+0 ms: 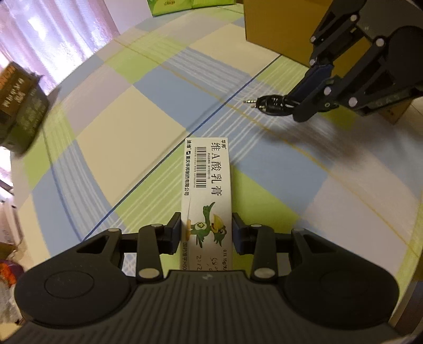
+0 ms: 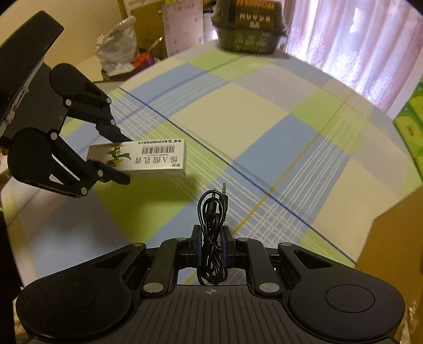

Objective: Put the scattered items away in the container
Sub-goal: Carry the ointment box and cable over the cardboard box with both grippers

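Claws both loaded above the checked surface [image 1: 127, 124]: left claw [image 1: 206, 231] grips the ointment carton [image 1: 207, 182], right claw [image 2: 211, 244] pinches the coiled audio cable [image 2: 212, 238], neither yet in the cardboard box [image 1: 280, 23] beyond.

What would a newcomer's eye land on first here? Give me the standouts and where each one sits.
First, the white ointment box with its green cartoon bird, clamped in the left gripper above the checked tablecloth. Next, the coiled black audio cable, pinched upright in the right gripper, its plugs pointing forward. Behind the right gripper in the left view stands a brown cardboard box.
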`<state>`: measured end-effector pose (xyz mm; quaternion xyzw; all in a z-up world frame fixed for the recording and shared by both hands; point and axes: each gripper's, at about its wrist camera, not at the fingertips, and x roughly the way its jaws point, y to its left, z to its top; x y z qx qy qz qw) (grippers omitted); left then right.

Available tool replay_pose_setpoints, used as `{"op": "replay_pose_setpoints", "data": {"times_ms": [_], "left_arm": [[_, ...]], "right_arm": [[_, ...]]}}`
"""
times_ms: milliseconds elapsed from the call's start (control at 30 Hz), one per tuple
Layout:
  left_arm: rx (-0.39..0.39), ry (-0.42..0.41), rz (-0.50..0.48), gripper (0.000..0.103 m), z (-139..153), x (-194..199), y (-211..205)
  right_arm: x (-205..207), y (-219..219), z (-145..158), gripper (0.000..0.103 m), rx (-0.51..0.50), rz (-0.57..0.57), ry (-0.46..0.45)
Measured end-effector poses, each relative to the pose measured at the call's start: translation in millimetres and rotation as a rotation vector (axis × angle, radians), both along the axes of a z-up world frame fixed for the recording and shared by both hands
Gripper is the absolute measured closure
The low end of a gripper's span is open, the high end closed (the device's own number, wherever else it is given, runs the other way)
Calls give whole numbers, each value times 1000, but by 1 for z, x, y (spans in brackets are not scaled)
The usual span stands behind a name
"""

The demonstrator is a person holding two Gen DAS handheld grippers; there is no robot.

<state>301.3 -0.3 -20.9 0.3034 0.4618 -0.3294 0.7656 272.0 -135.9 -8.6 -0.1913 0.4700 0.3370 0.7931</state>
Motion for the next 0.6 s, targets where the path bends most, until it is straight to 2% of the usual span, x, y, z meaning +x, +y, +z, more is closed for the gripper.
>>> {"op": "replay_pose_setpoints", "data": {"times_ms": [200,600], "left_arm": [[5,-45,19,70,36,-34,-11],[24,-116,-53,70,87,-93,-60]], "right_arm": [[-36,-18,34,87,29,-31,-47],[-82,-63,95,87,73,-106,-161]]}}
